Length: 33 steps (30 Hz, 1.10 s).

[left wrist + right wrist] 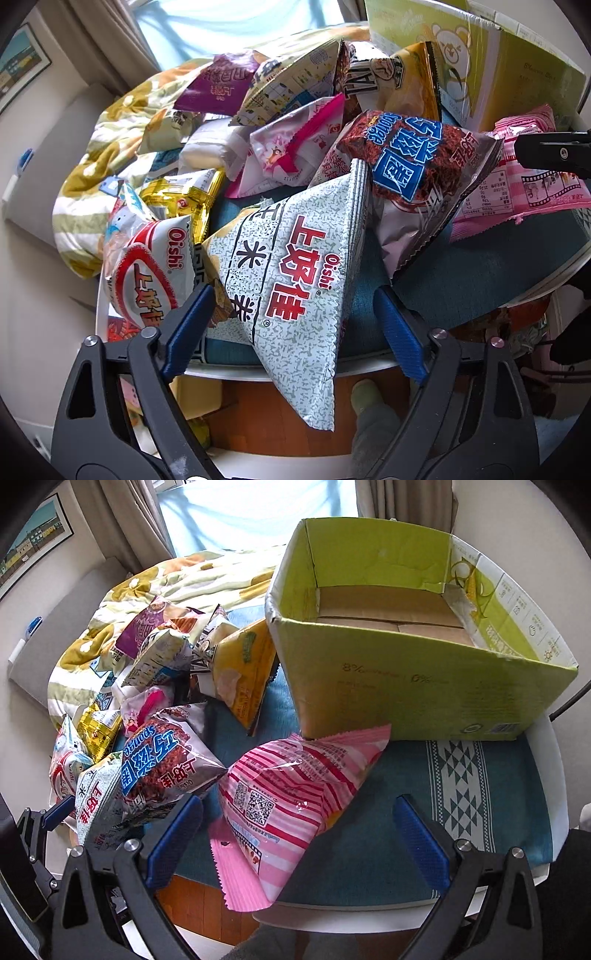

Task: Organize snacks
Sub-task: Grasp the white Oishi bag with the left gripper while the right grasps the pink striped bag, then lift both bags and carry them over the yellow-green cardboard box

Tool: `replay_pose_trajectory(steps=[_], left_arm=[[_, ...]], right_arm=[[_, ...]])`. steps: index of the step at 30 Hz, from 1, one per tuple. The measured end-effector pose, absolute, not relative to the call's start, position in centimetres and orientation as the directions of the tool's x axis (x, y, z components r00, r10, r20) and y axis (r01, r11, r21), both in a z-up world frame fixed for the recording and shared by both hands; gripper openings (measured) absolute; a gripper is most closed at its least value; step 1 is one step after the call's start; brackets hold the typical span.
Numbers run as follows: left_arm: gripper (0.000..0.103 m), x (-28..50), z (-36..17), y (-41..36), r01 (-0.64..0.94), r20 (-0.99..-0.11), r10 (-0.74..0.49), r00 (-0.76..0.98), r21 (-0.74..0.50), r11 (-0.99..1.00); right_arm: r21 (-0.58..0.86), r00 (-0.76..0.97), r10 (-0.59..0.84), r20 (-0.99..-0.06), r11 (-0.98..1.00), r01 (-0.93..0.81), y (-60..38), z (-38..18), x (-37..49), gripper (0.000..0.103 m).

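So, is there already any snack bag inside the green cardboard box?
No, the green cardboard box shows only its bare brown bottom flaps, and the pink striped snack bag lies outside on the table.

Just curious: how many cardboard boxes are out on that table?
1. The green cardboard box stands open at the table's far right, behind the pink striped bag. Nothing lies inside it. Another could hide outside the views.

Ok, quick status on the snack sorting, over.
Left gripper open around grey Oishi bag. Right gripper open around pink striped bag. Green box empty, nothing blocking.
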<state>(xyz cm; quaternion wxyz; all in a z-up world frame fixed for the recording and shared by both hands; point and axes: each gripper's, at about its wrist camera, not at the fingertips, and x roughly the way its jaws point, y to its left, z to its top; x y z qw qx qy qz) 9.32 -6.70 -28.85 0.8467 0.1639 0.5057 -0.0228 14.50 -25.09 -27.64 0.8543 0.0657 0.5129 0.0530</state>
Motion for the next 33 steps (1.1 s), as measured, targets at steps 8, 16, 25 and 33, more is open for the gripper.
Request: replay_pose_trajectory(steps=[8, 16, 25, 33], left_arm=[[0.046, 10.4, -29.9, -6.2, 0.237, -0.881, 0.13, 0.455, 0.261, 0.936], [0.035, 11.6, -29.4, -5.2, 0.232, -0.89, 0.09, 0.447, 0.213, 0.949], [0.03, 11.5, -28.4, -4.4, 0.218, -0.879, 0.051, 0.474, 0.174, 0.96], [0.029, 10.5, -26.9, -4.7, 0.229, -0.861, 0.026, 0.508, 0.164, 0.959]], right_arm=[[0.17, 0.449, 0.166, -0.878, 0.985, -0.031, -24.8, -29.4, 15.9, 0.102], [0.154, 0.451, 0.155, -0.879, 0.987, -0.039, -24.8, -30.0, 16.7, 0.102], [0.199, 0.452, 0.195, -0.871, 0.979, -0.039, -24.5, -30.1, 16.4, 0.078], [0.188, 0.482, 0.178, -0.858, 0.982, -0.029, -24.5, -29.2, 14.9, 0.064]])
